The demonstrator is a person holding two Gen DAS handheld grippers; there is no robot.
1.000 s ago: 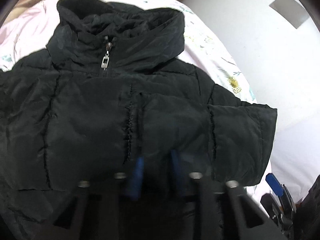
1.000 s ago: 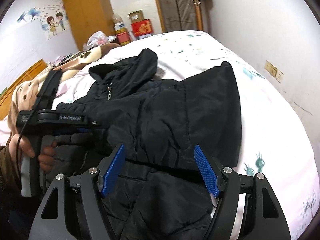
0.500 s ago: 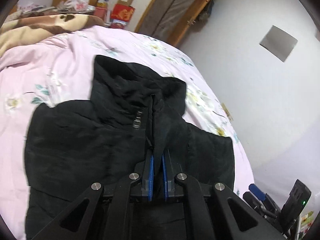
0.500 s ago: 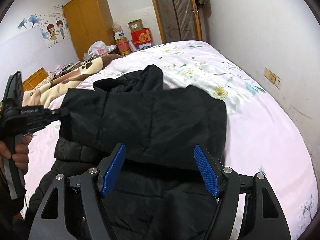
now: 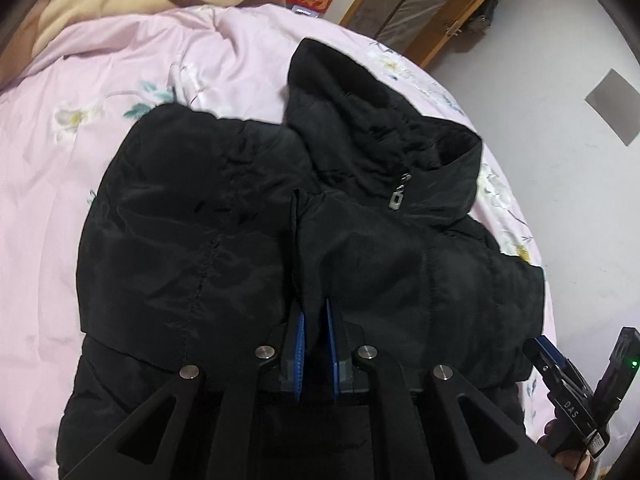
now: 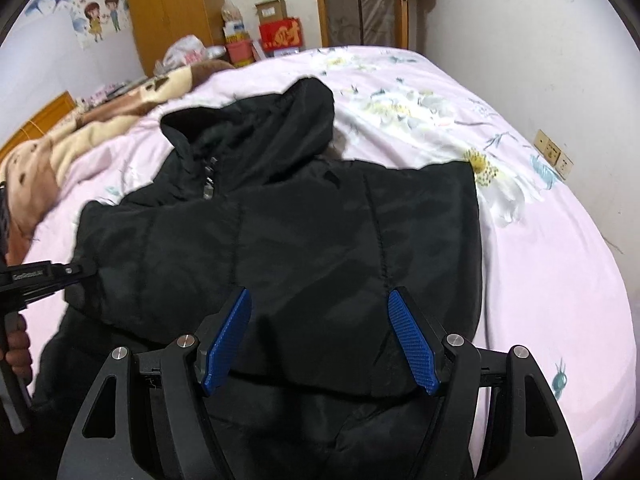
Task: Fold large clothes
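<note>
Black jacket (image 6: 280, 248) fills near middle of bed (image 6: 560, 280); hood (image 5: 360, 120) bulks up at far end.

Open pink sheet right of jacket toward wall (image 6: 540, 60), room to pass. More bare sheet left of jacket in left wrist view.

Brown blanket (image 6: 80, 132) heaped along far left edge of bed.

Boxes (image 6: 276, 28) and wardrobe (image 6: 176, 4) beyond bed's far end.

Left gripper (image 5: 316, 344) pinches fold of jacket; right gripper (image 6: 320, 332) gapes over folded sleeve, fabric close beneath.
</note>
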